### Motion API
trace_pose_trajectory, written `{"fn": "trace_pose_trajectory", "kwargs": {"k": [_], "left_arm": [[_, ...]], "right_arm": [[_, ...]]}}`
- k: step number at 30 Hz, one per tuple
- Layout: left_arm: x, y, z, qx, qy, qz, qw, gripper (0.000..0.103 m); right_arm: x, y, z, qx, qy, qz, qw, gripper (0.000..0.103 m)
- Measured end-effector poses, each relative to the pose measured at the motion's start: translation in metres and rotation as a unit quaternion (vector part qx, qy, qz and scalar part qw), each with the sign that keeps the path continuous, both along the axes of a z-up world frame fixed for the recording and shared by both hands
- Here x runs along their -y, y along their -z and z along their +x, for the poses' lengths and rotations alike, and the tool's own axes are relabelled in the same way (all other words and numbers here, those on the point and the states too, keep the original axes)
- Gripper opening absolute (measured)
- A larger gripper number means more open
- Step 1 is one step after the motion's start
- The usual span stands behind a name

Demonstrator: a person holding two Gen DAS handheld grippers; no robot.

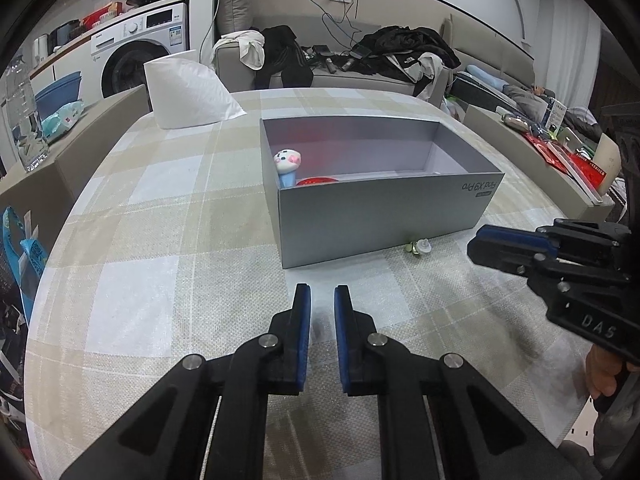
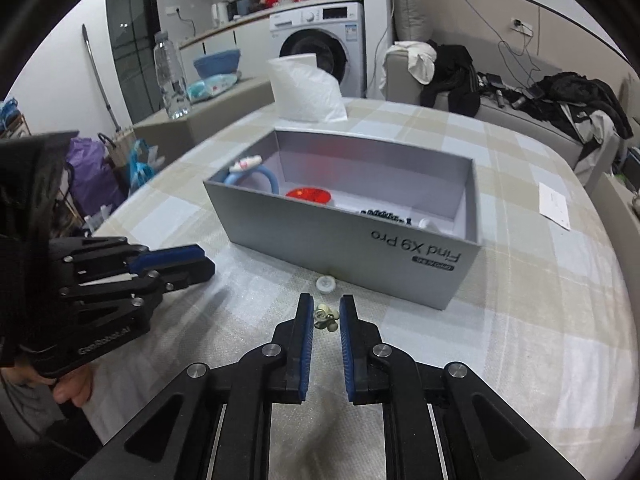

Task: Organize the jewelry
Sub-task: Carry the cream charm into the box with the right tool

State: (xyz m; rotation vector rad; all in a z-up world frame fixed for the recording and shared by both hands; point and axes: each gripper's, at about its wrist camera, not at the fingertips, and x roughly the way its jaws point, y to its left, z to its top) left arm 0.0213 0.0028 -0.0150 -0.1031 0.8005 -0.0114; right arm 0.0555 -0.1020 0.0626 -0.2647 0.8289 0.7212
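The right hand-held gripper point(image 2: 325, 309) is open, its blue pads flanking a small pale-green beaded jewelry piece point(image 2: 325, 317) on the checked-cloth worktop point(image 2: 500, 320), just before the open grey cardboard box point(image 2: 360, 256). Lower squarely, close gently; the left hand-held gripper point(image 1: 322, 294) hangs empty, slightly parted

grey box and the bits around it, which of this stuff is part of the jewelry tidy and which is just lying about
Part of the job:
- grey box
- pale green trinket between the right gripper fingers
- white round piece
- red piece in the box

Just lying about:
- white pillow
- water bottle
- washing machine
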Motion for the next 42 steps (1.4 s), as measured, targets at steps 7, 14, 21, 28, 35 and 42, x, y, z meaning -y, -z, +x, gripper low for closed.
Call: {"fn": "trace_pose_trajectory", "kwargs": {"k": [7, 14, 21, 28, 35, 42], "left_arm": [[0.006, -0.027, -0.008, 0.04, 0.013, -0.002, 0.9991, 0.008], [0.006, -0.039, 0.001, 0.059, 0.014, -0.013, 0.9981, 0.008], [0.007, -0.043, 0.005, 0.067, 0.015, -0.011, 0.9976, 0.008], [0.005, -0.048, 0.017, 0.07, 0.004, -0.014, 0.9974, 0.008], [0.008, -0.053, 0.027, 0.078, 0.0, -0.007, 0.9969, 0.008], [0.008, -0.05, 0.053, 0.067, -0.004, 0.005, 0.9977, 0.008]], "right_arm": [[0.015, -0.03, -0.007, 0.025, 0.004, 0.046, 0.999, 0.012], [0.02, -0.05, -0.007, 0.045, 0.007, 0.072, 0.996, 0.012], [0.02, -0.054, -0.001, 0.048, 0.026, 0.079, 0.995, 0.012], [0.025, -0.055, 0.008, 0.045, 0.035, 0.093, 0.994, 0.012], [0.037, -0.057, 0.02, 0.034, 0.05, 0.113, 0.992, 0.012], [0.04, -0.054, 0.046, -0.002, 0.062, 0.153, 0.986, 0.012]]}}
